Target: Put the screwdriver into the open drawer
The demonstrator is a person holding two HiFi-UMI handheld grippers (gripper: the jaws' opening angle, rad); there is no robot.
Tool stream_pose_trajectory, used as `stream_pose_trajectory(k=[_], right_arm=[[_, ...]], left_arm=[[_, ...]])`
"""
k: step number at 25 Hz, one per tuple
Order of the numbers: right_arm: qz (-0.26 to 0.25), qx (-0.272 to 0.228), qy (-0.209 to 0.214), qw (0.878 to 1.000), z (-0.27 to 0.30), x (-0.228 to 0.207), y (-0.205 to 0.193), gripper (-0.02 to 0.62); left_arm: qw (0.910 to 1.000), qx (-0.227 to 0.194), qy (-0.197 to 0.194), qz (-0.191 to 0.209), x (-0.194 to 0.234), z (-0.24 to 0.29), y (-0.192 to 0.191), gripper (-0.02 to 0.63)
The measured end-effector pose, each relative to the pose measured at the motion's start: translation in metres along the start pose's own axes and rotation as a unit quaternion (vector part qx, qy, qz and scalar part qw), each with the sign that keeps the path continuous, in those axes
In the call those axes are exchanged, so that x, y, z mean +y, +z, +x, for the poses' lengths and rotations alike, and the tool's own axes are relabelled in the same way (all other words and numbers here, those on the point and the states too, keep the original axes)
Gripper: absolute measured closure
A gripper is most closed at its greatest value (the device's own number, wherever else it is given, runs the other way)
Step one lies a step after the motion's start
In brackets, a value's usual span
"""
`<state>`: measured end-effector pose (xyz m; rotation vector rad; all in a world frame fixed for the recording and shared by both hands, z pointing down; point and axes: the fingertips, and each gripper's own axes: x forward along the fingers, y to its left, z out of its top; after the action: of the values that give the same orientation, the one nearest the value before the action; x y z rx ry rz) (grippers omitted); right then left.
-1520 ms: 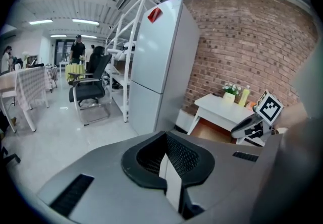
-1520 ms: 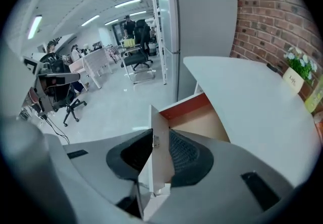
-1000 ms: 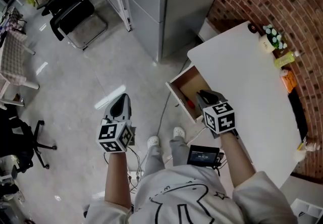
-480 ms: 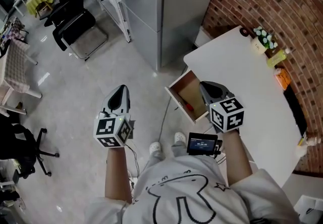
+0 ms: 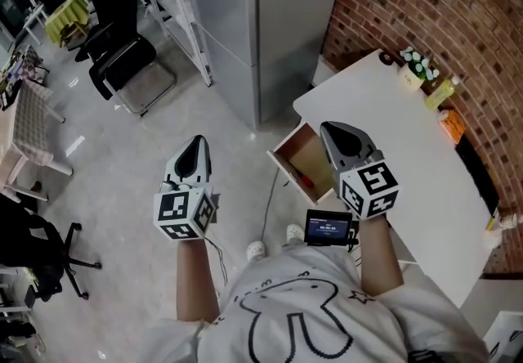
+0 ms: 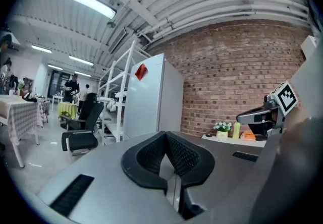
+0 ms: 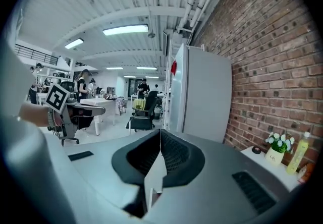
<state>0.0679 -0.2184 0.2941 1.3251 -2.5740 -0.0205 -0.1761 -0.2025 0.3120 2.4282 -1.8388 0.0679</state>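
Note:
The open wooden drawer (image 5: pixel 304 154) juts from the near-left edge of the white table (image 5: pixel 409 141). A red-handled screwdriver (image 5: pixel 306 181) lies inside it near the front. My right gripper (image 5: pixel 338 132) hovers above the drawer's right side, jaws shut with nothing between them; in the right gripper view its pads (image 7: pixel 160 137) meet and it points level across the room. My left gripper (image 5: pixel 195 149) is held over the floor left of the drawer, also shut and holding nothing, pads (image 6: pixel 165 137) pressed together.
A tall grey cabinet (image 5: pixel 261 18) stands behind the drawer. At the table's far end by the brick wall are a small flower pot (image 5: pixel 413 69), a yellow bottle (image 5: pixel 440 93) and an orange item (image 5: pixel 451 125). Black chairs (image 5: pixel 122 67) stand at the left. A cable (image 5: pixel 265 214) runs along the floor.
My right gripper has lifted up and back from the drawer, leaving the screwdriver lying inside. The left gripper barely moved. The head view has tilted slightly upward.

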Motion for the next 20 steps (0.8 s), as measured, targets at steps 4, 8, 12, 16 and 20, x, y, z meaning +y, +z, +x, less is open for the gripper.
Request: stream_pose_trajectory(k=[4,8,12,16,20], right_arm=[[-0.013,-0.029,-0.008,0.999,-0.008,-0.001,0.01,0.574],[-0.017,-0.032,-0.009,0.999,-0.011,0.001,0.011,0.575],[-0.014,-0.039,-0.011,0.999,-0.016,0.0,0.012,0.575],[-0.01,-0.047,-0.017,0.999,-0.021,-0.003,0.014,0.575],[-0.009,-0.051,-0.018,0.999,-0.024,-0.001,0.015,0.575]], left_arm=[[0.9994,-0.031,0.006,0.012,-0.005,-0.006,0.015,0.593],[0.9984,-0.055,0.004,0.014,-0.006,-0.008,0.029,0.593],[0.9978,-0.064,0.002,0.017,-0.01,-0.009,0.035,0.594],[0.9977,-0.064,-0.002,0.022,-0.017,-0.01,0.035,0.593],[0.9976,-0.063,-0.008,0.028,-0.023,-0.011,0.037,0.593]])
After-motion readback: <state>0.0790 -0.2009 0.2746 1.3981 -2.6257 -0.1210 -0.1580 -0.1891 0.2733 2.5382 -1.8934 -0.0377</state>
